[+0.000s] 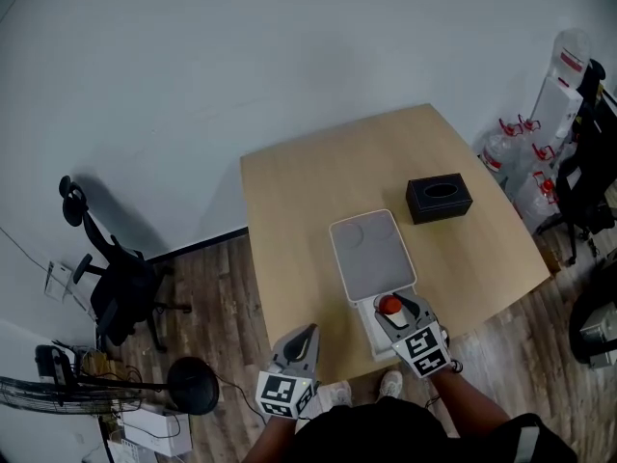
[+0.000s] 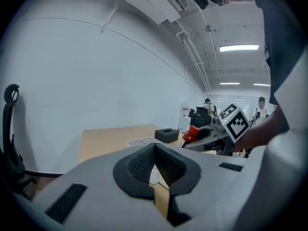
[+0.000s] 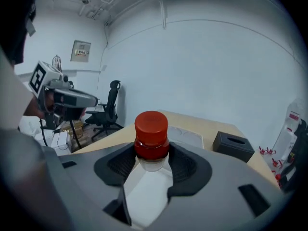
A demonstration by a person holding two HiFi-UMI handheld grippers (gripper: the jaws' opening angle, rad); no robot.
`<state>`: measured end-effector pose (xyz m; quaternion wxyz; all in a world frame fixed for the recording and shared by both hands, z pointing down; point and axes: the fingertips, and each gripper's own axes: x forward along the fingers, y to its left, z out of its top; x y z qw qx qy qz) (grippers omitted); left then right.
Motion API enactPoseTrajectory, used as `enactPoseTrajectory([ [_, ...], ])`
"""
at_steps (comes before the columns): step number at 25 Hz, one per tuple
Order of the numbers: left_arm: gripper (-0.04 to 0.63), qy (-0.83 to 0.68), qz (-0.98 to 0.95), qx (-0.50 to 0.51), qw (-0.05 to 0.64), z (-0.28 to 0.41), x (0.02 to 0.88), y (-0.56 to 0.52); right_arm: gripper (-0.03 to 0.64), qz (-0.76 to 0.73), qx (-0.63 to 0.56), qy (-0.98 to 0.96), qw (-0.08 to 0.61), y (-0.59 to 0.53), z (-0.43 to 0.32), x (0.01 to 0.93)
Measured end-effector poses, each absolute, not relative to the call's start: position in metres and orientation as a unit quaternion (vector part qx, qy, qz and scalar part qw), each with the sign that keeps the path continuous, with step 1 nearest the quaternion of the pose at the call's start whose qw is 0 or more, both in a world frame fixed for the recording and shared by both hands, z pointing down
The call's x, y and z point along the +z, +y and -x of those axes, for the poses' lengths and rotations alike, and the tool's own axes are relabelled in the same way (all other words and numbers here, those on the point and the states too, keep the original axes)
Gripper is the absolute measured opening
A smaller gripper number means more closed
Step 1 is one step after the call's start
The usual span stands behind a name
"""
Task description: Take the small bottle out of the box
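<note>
A small clear bottle with a red cap (image 1: 389, 305) (image 3: 151, 134) stands upright between the jaws of my right gripper (image 1: 397, 312) (image 3: 151, 154), which is shut on it just under the cap. It hangs over the open white box (image 1: 367, 322) at the table's front edge, and the box's white inside (image 3: 144, 196) shows below it. The box's lid (image 1: 373, 256) lies open and flat behind it. My left gripper (image 1: 305, 334) (image 2: 155, 150) is left of the box at the front edge, shut with nothing in it. The left gripper view also catches the red cap (image 2: 192, 131).
A black tissue box (image 1: 439, 199) (image 3: 233, 146) sits on the wooden table (image 1: 318, 181) behind and right of the lid. A black office chair (image 1: 116, 287) stands on the floor at left. Water jugs (image 1: 525, 162) are stacked past the table's right side.
</note>
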<state>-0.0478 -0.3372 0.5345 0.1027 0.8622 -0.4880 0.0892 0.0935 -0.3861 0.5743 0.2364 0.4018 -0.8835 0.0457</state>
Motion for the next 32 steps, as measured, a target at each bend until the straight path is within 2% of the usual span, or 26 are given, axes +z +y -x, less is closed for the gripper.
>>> enactPoseTrajectory([
  [6,0.012,-0.487,-0.864,0.083,0.099,0.045,0.529,-0.339,0.229,-0.435,0.016,-0.889,0.144,-0.378,-0.096,0.509],
  [14,0.012,-0.482,-0.868,0.074,0.09,0.042,0.52,-0.344,0.227,-0.466,-0.023,-0.882,0.064,-0.37,-0.102,0.452],
  [18,0.012,-0.491,-0.864,0.057,0.092,0.045,0.512,-0.348,0.228,-0.483,-0.021,-0.872,0.077,-0.371,-0.109,0.441],
  [22,0.012,-0.487,-0.867,0.056,0.087,0.043,0.507,-0.349,0.227,-0.488,-0.023,-0.871,0.05,-0.373,-0.114,0.44],
  [28,0.012,-0.488,-0.867,0.047,0.087,0.043,0.502,-0.353,0.227,-0.503,-0.035,-0.861,0.066,-0.375,-0.122,0.433],
  [32,0.012,-0.485,-0.87,0.044,0.081,0.039,0.497,-0.354,0.227,-0.506,-0.04,-0.86,0.049,-0.373,-0.125,0.434],
])
